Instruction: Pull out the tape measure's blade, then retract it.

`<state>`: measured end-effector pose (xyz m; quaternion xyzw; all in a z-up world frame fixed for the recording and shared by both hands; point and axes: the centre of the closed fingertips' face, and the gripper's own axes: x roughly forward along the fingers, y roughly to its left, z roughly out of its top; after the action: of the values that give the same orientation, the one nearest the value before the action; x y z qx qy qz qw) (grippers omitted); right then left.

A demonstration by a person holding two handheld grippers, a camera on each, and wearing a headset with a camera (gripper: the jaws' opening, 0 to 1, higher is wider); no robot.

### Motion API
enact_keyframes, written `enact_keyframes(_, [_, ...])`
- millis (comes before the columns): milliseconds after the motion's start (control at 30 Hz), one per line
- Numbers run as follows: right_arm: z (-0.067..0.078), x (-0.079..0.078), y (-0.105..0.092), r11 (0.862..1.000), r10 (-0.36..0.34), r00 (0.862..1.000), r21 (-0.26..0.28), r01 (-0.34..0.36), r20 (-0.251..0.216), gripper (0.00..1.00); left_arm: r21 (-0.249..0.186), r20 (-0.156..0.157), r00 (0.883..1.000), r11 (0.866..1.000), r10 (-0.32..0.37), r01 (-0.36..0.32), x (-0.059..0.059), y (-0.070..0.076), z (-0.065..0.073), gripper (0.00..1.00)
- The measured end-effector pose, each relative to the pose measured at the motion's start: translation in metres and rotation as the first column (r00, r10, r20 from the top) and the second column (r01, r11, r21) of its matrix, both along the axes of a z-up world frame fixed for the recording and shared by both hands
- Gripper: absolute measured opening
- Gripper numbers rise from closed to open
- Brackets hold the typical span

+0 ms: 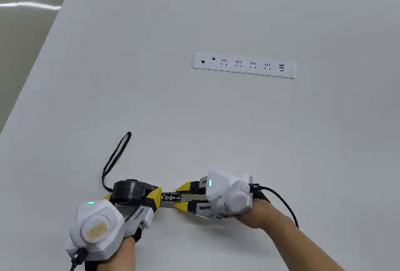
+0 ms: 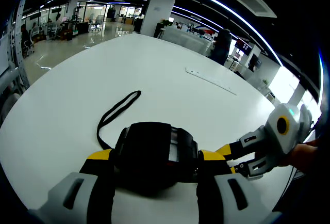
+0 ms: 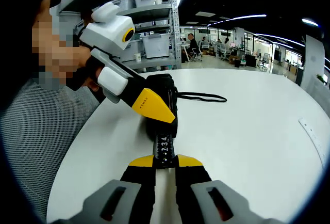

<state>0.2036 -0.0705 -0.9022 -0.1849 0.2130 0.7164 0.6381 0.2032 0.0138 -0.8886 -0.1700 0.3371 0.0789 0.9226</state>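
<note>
Gripping, left: the left gripper (image 1: 132, 197) is closed across the tape measure (image 2: 153, 144), with a yellow-tipped jaw on each side of its case.
Gripping, right: the right gripper (image 3: 165, 161) is pinched narrow on the blade (image 3: 164, 144), just outside the case.
Materials: black boxy case with rounded corners; flat dark blade with pale printed numbers; white plastic gripper shells.
Strap: a thin black loop (image 1: 116, 155) lies flat, running from the case toward the desk's left edge.
Pose: the grippers face each other, nearly in line, and the right forearm enters from the near right.
Desk: smooth and white (image 1: 300, 133); the tape measure sits on its near side, and a long white power strip (image 1: 244, 65) lies well apart, farther back.
</note>
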Motion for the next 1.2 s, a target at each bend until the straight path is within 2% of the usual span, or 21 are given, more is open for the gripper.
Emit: enact_keyframes(1200, [-0.001,-0.004,0.026,1.000,0.022,1.000,0.010,-0.022,0.009,0.12,-0.029,0.002,1.000,1.000,0.001,-0.001,0.000,0.001,0.001,0.62])
